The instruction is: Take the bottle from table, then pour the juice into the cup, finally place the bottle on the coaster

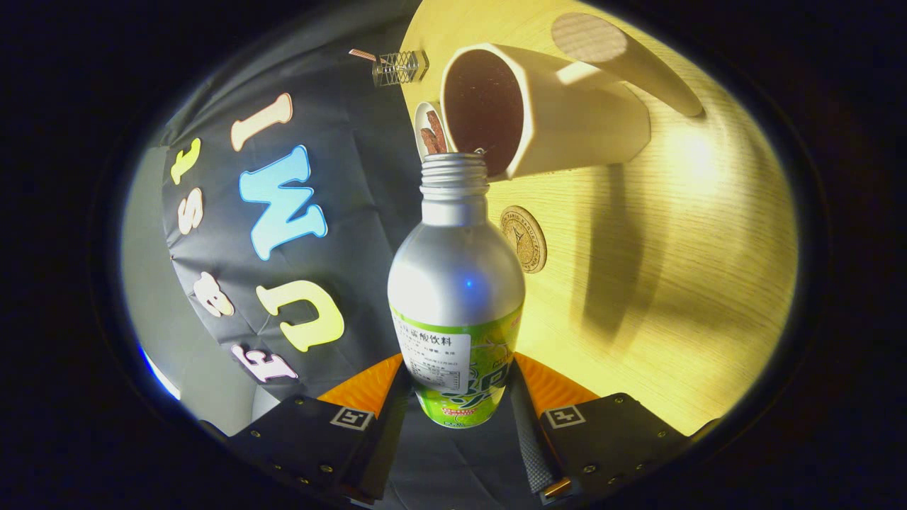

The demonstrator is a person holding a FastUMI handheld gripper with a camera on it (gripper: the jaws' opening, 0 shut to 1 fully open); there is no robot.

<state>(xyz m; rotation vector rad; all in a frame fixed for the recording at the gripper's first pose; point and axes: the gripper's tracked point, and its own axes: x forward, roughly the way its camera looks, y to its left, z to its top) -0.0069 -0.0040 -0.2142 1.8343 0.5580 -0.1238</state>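
Jaws clamp one uncapped bottle [455, 283] — mouth at one cup [528, 113], one coaster [524, 239] nearby.

Clamped between both fingers of the gripper [457, 418]: silver bottle [455, 283] with green label, cap off, tipped so its open neck meets the rim of the cream cup [560, 120] just beyond. Dark inside the cup. Round coaster [524, 239] on the wooden table [694, 283], beside the bottle's shoulder.
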